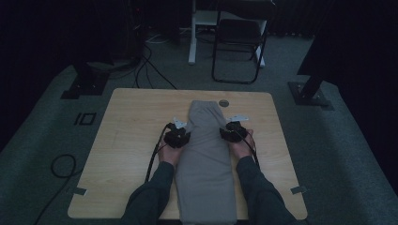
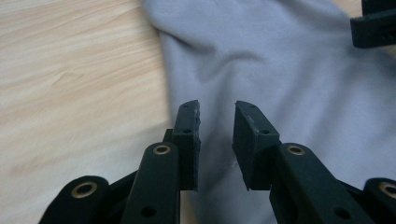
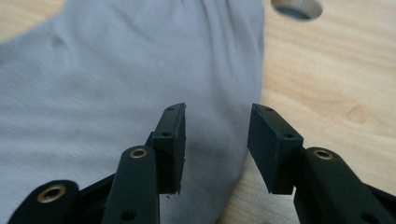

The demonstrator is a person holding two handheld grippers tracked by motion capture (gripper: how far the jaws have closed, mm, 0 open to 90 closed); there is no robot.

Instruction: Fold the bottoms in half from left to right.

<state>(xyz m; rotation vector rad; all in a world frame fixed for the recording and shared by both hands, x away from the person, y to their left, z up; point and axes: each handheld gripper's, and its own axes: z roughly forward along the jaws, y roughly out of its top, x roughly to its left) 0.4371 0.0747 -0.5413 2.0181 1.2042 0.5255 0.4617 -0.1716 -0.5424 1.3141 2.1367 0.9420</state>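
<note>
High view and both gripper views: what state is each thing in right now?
Grey garment: folded into a long narrow strip, lying flat on the table.
Left gripper: open, jaws apart over the garment's edge, nothing pinched.
Right gripper: open, jaws apart at the garment's other edge, nothing pinched.
Folding chair: unfolded, standing beyond the table.

both forearms reached forward side by side, sleeves dark, hands level with each other. the left gripper [image 1: 179, 133] pointed ahead with its jaws parted, nothing pinched between the pads. the right gripper [image 1: 232, 130] matched it, held just as far forward, its jaws standing a bit wider apart and gripping nothing.
</note>
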